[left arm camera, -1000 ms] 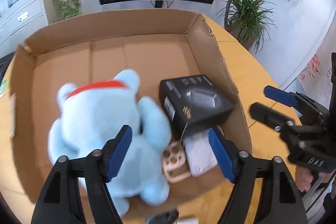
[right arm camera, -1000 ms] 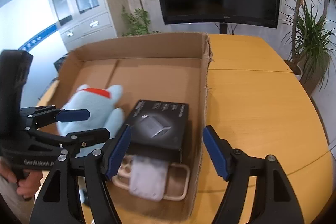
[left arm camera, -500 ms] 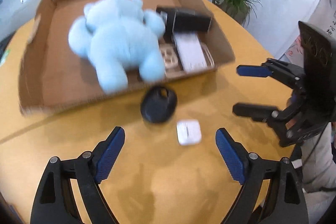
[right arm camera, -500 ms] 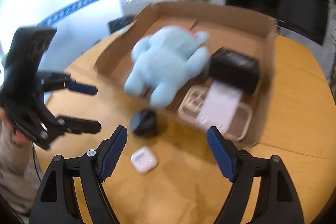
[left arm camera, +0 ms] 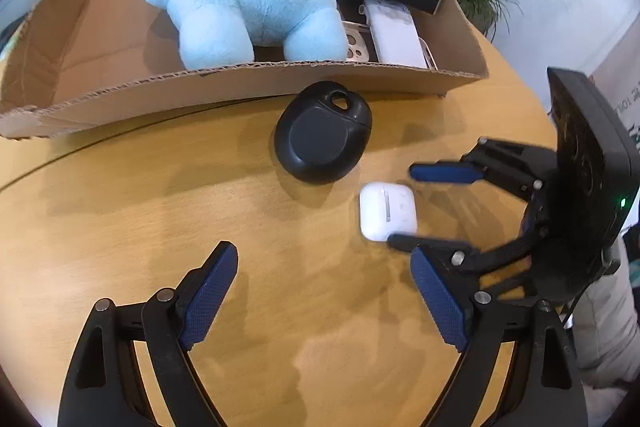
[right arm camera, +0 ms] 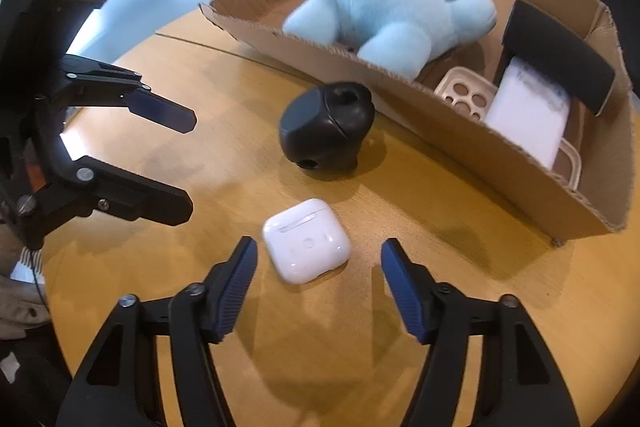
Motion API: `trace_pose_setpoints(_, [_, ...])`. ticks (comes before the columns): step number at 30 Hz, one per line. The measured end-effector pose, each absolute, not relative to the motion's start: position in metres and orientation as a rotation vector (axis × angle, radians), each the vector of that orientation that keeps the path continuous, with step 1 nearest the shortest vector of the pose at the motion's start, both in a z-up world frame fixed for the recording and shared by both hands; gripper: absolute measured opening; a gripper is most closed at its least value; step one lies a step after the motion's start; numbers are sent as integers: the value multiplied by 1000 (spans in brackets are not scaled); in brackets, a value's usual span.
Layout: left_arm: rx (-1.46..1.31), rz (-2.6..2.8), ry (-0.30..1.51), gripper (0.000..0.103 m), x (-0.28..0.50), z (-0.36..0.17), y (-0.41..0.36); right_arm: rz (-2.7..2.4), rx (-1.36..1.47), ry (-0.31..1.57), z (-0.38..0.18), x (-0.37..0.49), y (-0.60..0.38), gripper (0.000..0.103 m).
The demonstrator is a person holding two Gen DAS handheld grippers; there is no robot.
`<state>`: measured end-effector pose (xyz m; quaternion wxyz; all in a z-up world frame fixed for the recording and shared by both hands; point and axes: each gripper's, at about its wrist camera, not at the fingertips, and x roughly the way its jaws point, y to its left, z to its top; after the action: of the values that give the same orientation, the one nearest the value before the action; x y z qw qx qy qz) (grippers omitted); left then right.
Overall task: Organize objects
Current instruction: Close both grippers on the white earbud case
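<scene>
Earbud case (right arm camera: 307,239) sits on desk (right arm camera: 240,179) between my right tool (right arm camera: 316,287) tips, jaws wide, holding nothing. Left tool (left arm camera: 324,303) also open, empty. Next, I reckon: close on case, lift into box (right arm camera: 500,163).

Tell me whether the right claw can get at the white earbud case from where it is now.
Probably yes. The right claw is open, and the white earbud case lies on the bare table just ahead between its fingers, with nothing between them. The black case and left claw sit clear of it.
</scene>
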<state>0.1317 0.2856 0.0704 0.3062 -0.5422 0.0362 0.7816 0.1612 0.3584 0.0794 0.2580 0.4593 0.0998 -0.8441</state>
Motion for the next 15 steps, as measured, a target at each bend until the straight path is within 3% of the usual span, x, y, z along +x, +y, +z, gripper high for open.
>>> trace_pose_setpoints(4, [-1441,2068,90,89,128,63,292,-2261,1227,283,74,157,358,53])
trace_pose_setpoints(6, [-1442,2061,97,89,129,61,295,-2248,1210,291,74,158,357,42])
trace_pose_setpoints(15, [-1387,2047,148,89,144,54,307,-2221,1154,346,72,180,353,42])
